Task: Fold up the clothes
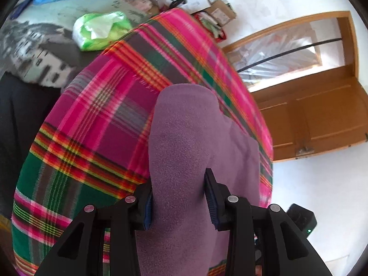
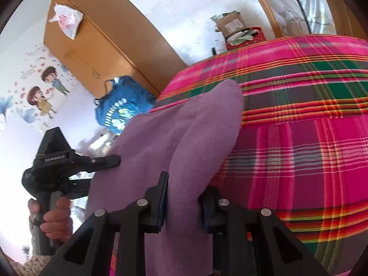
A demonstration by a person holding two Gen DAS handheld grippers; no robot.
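Writing first: the body of the left gripper (image 2: 116, 159), seen from the right wrist cam, carries a small white label, approx. "GenRobot.AI", not fully sharp. A blue bag (image 2: 124, 102) far ahead-left of the right tongs has white and green print, too blurred to read. Cardboard boxes (image 1: 220, 11) beyond the bed have white stickers, text too small.

Around: a person's hand (image 2: 56, 218) wraps the handle of the left tool, to the left of the right tongs. A brown wooden cabinet (image 2: 96, 46) stands ahead-left of them, w/ a thin white-red plastic bag (image 2: 66, 21) on top. Cartoon stickers (image 2: 43, 94) are on the white wall further left. Ahead-right of the left tongs is a brown wooden door (image 1: 317, 119); ahead-left, a crumpled green-white plastic bag (image 1: 101, 31) lies on a grey printed sheet.

The purple garment (image 1: 184, 138) is soft fleece, matte and a bit fuzzy, thick rounded folds. It lies over the plaid blanket (image 1: 96, 119), woven in pink, green and orange stripes, and it stretches between both tools.

Left gripper (image 1: 178, 203): jaws part-closed, the blue pads pressing a thick fold of the garment from both sides. Right gripper (image 2: 185, 203): same way, jaws closed onto a fold, cloth filling the gap between the pads.
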